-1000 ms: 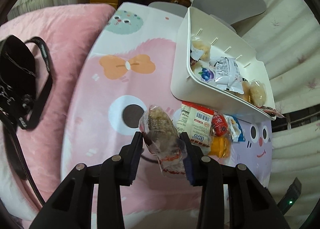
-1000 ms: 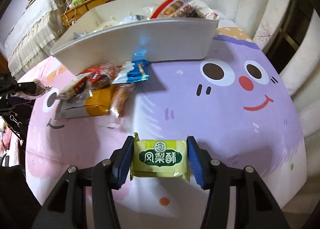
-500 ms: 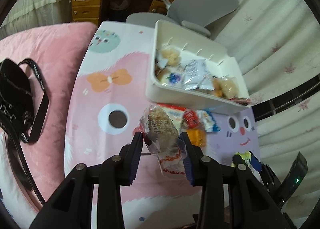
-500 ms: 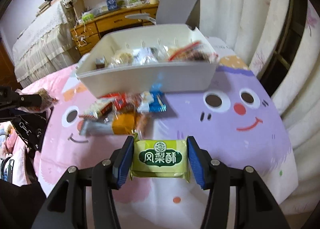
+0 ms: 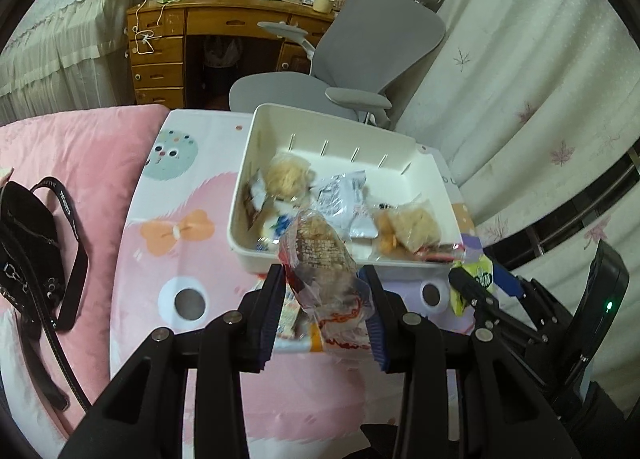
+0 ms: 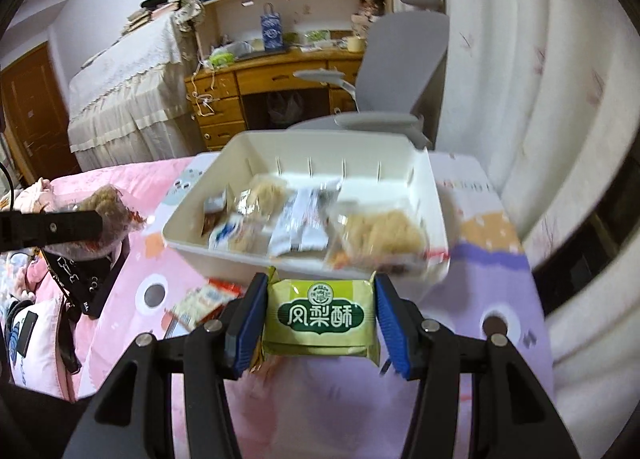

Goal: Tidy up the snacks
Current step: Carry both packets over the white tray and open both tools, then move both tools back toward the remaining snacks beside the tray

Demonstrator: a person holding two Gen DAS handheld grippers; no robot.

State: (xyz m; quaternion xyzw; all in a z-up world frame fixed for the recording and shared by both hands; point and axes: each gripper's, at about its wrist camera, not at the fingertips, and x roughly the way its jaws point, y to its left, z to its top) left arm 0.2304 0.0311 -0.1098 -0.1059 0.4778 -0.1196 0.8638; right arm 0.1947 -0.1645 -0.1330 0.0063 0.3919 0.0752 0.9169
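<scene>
Both tools have risen off the table: left tool [image 5: 326, 305] pinching a clear-wrapped pastry [image 5: 320, 259], right tool [image 6: 320, 317] pinching a green pineapple cake [image 6: 322, 317], both nearing the white bin [image 6: 434, 195] for deposit.

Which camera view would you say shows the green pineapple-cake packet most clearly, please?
The right wrist view: the green packet sits face-on between the right gripper fingers, label fully readable. The left wrist view catches only a sliver of it at the right, mostly hidden by that gripper.

"凤梨酥" in white characters on the green snack packet [image 6: 320, 319].
</scene>
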